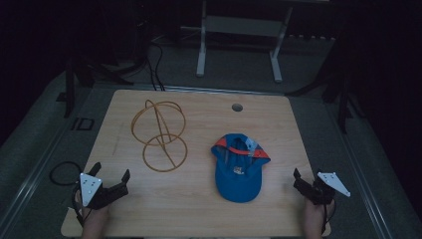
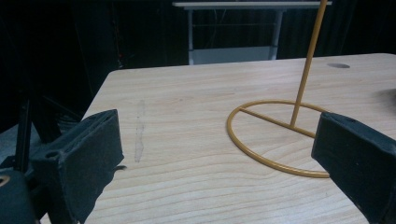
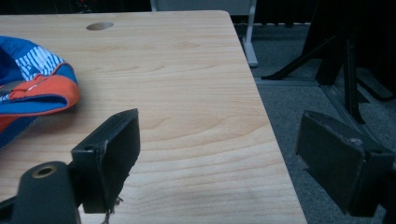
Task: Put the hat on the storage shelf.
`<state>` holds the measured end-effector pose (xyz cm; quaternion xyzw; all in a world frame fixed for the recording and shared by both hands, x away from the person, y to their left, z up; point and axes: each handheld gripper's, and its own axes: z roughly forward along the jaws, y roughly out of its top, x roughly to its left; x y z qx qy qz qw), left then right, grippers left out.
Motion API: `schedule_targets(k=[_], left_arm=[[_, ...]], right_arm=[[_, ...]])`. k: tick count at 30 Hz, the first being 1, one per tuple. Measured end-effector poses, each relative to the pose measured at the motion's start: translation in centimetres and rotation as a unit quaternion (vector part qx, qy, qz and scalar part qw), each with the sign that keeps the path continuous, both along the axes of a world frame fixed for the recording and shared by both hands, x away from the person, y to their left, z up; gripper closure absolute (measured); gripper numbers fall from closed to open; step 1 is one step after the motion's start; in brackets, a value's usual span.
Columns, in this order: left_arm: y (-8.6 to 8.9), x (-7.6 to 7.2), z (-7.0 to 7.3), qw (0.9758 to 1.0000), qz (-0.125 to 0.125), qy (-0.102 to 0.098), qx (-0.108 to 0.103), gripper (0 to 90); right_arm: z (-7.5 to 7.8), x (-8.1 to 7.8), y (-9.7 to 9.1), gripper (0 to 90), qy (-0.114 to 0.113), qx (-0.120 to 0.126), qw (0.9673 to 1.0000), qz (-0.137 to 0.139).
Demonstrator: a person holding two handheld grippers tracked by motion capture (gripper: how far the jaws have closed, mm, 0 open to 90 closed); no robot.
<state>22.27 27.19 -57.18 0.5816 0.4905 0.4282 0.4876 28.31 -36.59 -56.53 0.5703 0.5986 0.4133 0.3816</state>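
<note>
The blue cap (image 1: 238,172) lies between both grippers (each gaping, empty), nearer the right gripper (image 1: 304,183).

cap (image 3: 32,88) cut off, left edge

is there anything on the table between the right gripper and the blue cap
No. In the high view, only bare light wooden tabletop lies between the right gripper and the blue cap with orange trim.

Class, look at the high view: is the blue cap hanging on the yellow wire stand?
No, the blue cap lies flat on the table, apart from the yellow wire stand.
</note>
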Motion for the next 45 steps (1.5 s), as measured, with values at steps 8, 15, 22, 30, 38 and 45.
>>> schedule_targets(k=[8,15,22,30,38,45], left_arm=[[0.0,0.0,0.0,1.0,0.0,0.003,-0.002,2.3],[0.0,0.0,0.0,1.0,-0.003,0.0,-0.006,2.3],[0.0,0.1,-0.1,0.9998,-0.008,0.008,-0.014,2.4],[-0.4,0.1,0.0,0.9997,-0.017,0.005,-0.018,2.3],[-1.0,0.1,0.1,0.9993,-0.036,0.003,0.01,2.4],[-1.4,0.0,0.1,0.9987,-0.048,-0.005,0.015,2.4]], right_arm=[[0.0,0.2,0.2,15.4,0.011,-0.001,0.9999,0.013],[1.4,1.2,0.8,15.4,0.042,0.034,0.9966,0.062],[2.9,2.6,1.6,15.3,0.066,0.034,0.9911,0.111],[5.0,4.0,2.7,14.4,0.065,0.034,0.9879,0.136],[7.0,5.3,4.6,13.8,0.069,0.013,0.9831,0.169],[8.1,6.8,5.9,13.7,0.082,0.021,0.9776,0.193]])
